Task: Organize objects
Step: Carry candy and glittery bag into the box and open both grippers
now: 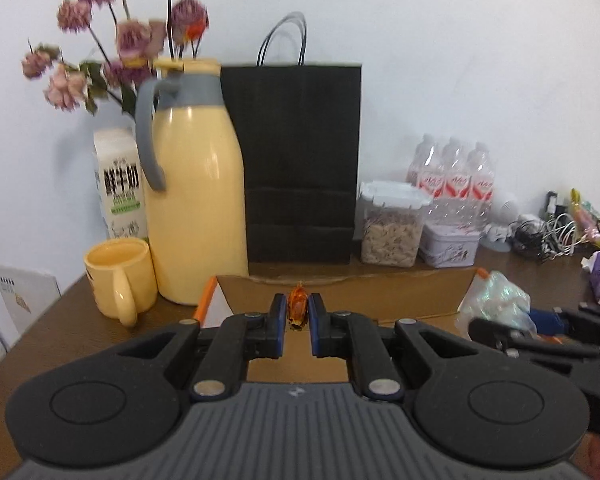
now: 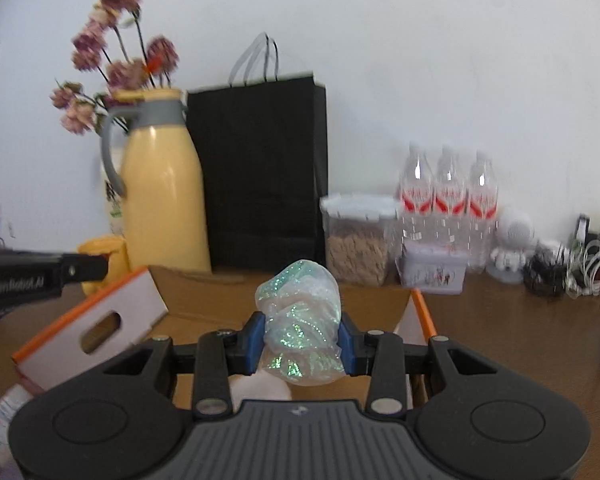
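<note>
My left gripper (image 1: 297, 314) is shut on a small amber-wrapped candy (image 1: 297, 307), held above an open cardboard box (image 1: 340, 294). In the right wrist view my right gripper (image 2: 302, 338) is shut on a crumpled glittery clear packet (image 2: 300, 316) over the same box (image 2: 204, 300), whose white flap with orange edge (image 2: 92, 326) folds out to the left. The glittery packet (image 1: 496, 298) and the right gripper also show at the right of the left wrist view. The left gripper's black side (image 2: 40, 274) pokes in at the left of the right wrist view.
Along the wall stand a yellow thermos jug (image 1: 196, 200), yellow mug (image 1: 120, 280), milk carton (image 1: 118, 184), dried flowers (image 1: 116, 44), black paper bag (image 1: 300, 160), cereal container (image 1: 392, 224), tin (image 1: 450, 244), water bottles (image 1: 452, 176) and tangled cables (image 1: 540, 232). Brown tabletop (image 2: 520, 344) lies right of the box.
</note>
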Action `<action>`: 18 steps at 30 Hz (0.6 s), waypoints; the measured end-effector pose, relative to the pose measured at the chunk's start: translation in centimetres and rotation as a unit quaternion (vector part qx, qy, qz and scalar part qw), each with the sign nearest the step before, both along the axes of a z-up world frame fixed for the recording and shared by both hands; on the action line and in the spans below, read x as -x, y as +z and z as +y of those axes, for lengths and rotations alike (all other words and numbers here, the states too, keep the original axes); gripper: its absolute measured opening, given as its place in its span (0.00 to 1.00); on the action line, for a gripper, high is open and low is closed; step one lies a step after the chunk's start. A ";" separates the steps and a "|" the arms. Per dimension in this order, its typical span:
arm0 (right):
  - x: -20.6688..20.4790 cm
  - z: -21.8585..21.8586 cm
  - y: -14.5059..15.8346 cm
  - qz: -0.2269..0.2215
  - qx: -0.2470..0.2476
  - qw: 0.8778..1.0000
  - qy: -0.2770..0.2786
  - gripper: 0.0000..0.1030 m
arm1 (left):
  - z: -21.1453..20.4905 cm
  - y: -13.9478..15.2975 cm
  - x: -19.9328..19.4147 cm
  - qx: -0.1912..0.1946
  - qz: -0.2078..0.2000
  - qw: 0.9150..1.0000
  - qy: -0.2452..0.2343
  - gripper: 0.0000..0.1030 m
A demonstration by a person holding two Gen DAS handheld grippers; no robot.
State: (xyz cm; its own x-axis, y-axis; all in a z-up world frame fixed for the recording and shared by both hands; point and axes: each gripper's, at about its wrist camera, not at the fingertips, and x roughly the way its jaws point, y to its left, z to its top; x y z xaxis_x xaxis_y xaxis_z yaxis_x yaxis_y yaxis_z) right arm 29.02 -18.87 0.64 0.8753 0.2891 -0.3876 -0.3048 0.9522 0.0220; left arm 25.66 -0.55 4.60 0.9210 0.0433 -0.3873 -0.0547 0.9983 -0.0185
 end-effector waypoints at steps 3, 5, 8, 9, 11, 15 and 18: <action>-0.7 -0.2 -1.1 0.023 0.003 1.000 -0.004 0.35 | -0.1 -1.4 -0.9 -0.005 0.027 1.000 -0.007 0.12; -1.0 -0.2 -1.5 0.030 0.003 1.000 -0.003 0.35 | 0.0 -2.0 -1.1 -0.005 0.039 0.999 -0.010 0.12; -0.8 -0.1 -1.7 0.034 0.009 0.999 -0.009 0.38 | 0.0 -2.3 -1.1 -0.005 0.045 0.999 -0.011 0.12; -0.7 -0.2 -1.7 0.034 0.009 0.999 -0.010 0.42 | -0.1 -2.4 -1.0 -0.007 0.046 0.999 -0.009 0.12; -0.4 -0.2 -1.7 0.031 0.010 0.999 -0.014 0.53 | -0.2 -2.4 -0.8 -0.013 0.045 0.999 -0.003 0.24; 0.2 0.0 -1.6 0.021 0.016 1.000 -0.015 0.90 | -0.3 -1.9 -0.2 -0.019 0.027 0.999 0.013 0.88; 0.5 -0.2 -1.3 0.013 0.011 1.000 -0.015 1.00 | -0.2 -1.6 0.3 -0.019 0.005 1.000 0.024 1.00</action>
